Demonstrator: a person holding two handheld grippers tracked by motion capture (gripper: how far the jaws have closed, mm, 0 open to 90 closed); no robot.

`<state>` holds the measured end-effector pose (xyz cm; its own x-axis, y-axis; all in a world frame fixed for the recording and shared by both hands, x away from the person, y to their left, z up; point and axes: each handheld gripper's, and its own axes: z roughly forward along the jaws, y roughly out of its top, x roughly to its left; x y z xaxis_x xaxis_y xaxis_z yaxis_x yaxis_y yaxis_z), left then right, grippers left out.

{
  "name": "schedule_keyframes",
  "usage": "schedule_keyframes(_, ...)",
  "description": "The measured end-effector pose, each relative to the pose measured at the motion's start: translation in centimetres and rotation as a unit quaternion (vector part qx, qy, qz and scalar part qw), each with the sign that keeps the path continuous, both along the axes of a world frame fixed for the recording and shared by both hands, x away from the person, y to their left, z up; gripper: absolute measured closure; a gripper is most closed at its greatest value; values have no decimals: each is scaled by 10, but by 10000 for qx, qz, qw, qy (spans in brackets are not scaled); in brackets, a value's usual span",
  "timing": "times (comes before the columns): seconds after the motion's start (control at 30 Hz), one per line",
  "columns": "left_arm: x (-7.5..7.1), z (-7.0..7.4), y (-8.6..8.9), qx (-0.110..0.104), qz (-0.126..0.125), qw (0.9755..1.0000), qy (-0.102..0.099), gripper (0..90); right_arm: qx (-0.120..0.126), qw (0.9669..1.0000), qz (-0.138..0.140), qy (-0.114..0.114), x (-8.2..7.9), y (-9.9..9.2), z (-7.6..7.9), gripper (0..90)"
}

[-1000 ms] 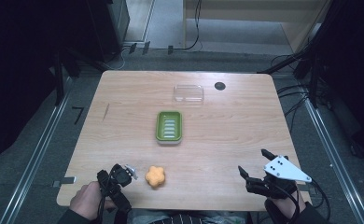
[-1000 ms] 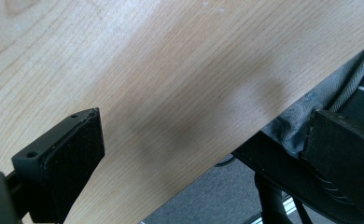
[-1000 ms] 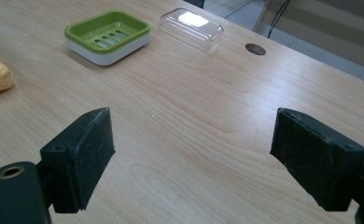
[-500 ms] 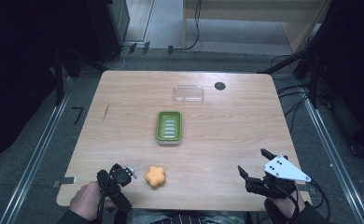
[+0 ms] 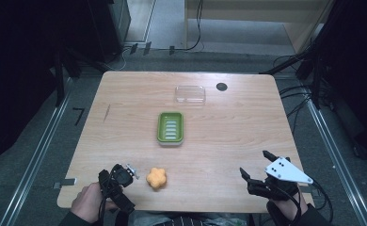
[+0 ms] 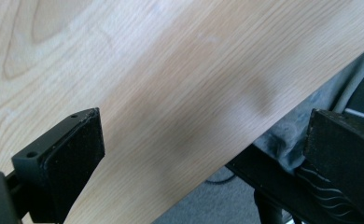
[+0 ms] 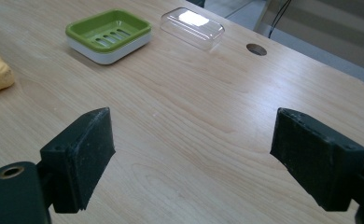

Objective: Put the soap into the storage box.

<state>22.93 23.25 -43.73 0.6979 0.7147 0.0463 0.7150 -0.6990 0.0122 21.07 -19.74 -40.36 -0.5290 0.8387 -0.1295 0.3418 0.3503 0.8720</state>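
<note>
Pale wood makes up the table (image 5: 125,136), the largest thing here, its grain running across the high view and under both grippers. On it, near the middle, sits the green dish (image 5: 171,127), a slotted soap tray on a white base, lying flat and empty. Behind it, toward the far edge and well apart, lies the clear lid (image 5: 190,94), also flat on the wood, with a small dark hole (image 5: 221,86) in the tabletop just to its right. At the near edge, the right gripper (image 5: 258,168) is held in a hand (image 5: 285,209) at the right corner, its grey plate on top; its jaws stand wide apart with bare wood between them, and its own view looks across the table toward the dish and lid. The left gripper (image 5: 125,175) is held low at the near left, in a hand (image 5: 90,202); its view shows two black pads spread far apart over the table's edge, gripping nothing. Smallest is the orange soap (image 5: 156,178), a lobed, flower-like lump lying on the wood just beside the left gripper, to its right, not touching it, and well short of the dish.
</note>
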Motion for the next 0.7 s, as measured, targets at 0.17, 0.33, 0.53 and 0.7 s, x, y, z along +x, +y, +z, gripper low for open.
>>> schedule_keyframes(0.17,2,0,-9,-125,-86,9999,-46,0,5,10000,-20,-10,0,0,0,136)
schedule_keyframes(0.33,3,1,-18,-239,-141,9996,-107,0,10,10000,-26,-5,0,0,0,136)
schedule_keyframes(0.53,6,2,-26,-286,-140,9993,-200,0,-17,10000,-7,-4,0,0,0,136)
schedule_keyframes(0.7,9,2,-32,-322,-163,9990,-267,0,-9,10000,-22,4,1,0,0,136)
